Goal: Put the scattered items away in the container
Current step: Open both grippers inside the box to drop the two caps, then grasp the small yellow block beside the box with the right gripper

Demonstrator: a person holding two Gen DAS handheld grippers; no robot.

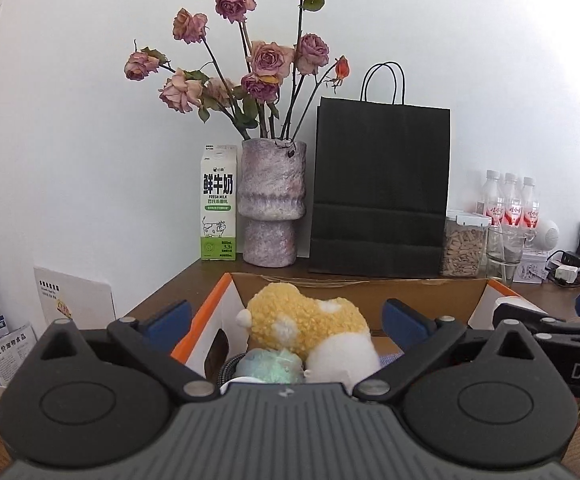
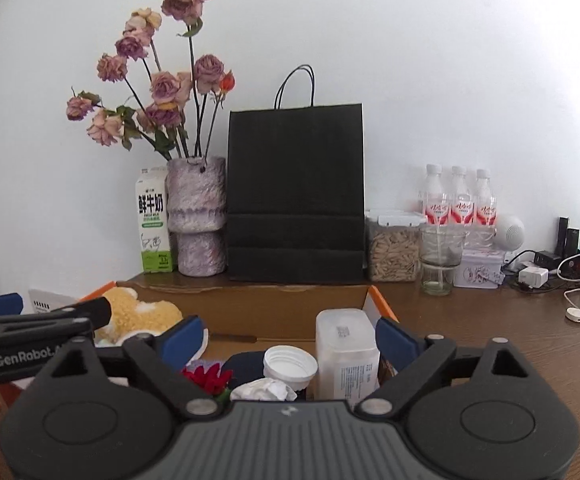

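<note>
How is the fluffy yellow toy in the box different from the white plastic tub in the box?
The yellow plush toy is fuzzy and rounded with white patches; the white plastic container is smooth and boxy with a printed label. The toy lies slumped on top of other soft things, while the container stands upright. The toy sits at the left side of the cardboard box, the container at the right. Both are inside the box, and neither is gripped.
</note>
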